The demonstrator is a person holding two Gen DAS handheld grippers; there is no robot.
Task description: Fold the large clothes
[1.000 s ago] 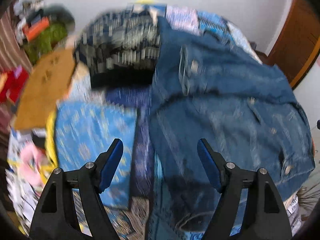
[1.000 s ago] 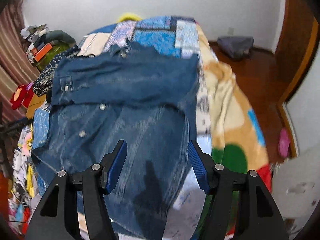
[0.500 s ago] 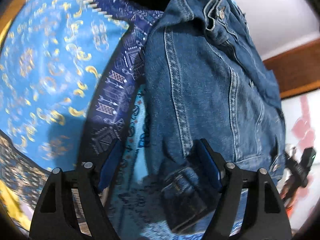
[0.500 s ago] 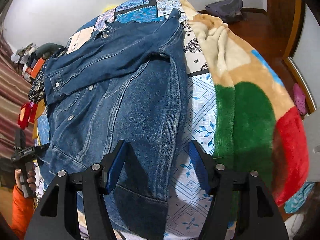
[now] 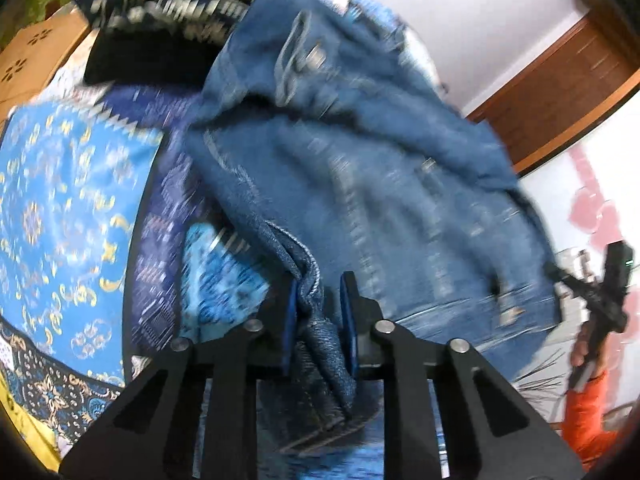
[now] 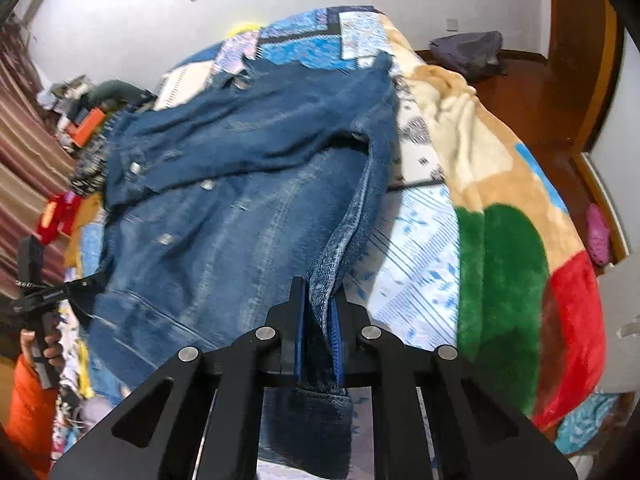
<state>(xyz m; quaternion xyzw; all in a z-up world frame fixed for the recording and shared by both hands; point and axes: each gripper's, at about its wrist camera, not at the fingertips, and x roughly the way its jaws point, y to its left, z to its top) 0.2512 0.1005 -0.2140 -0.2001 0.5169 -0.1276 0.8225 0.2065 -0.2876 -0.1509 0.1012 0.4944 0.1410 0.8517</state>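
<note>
A blue denim jacket (image 6: 240, 184) lies spread on the bed, its sleeve folded across the chest; it fills the left wrist view too (image 5: 380, 184). My left gripper (image 5: 318, 312) is shut on a bunched fold at the jacket's left hem corner. My right gripper (image 6: 318, 320) is shut on the jacket's right hem edge, which rises from the bed up into the jaws. Each gripper shows in the other's view: the right one at the right edge (image 5: 600, 296), the left one at the left edge (image 6: 36, 300).
A patchwork quilt (image 6: 304, 40) and a plush multicoloured blanket (image 6: 500, 248) cover the bed. A dark patterned garment (image 5: 168, 4) and a cardboard box (image 5: 36, 52) lie beyond the jacket. Clutter (image 6: 80, 120) lines the left side. A wooden door (image 5: 560, 80) stands at the right.
Both grippers were open over the jacket's hem; both have now shut on its lower corners. The fabric at each corner has lifted and bunched.
</note>
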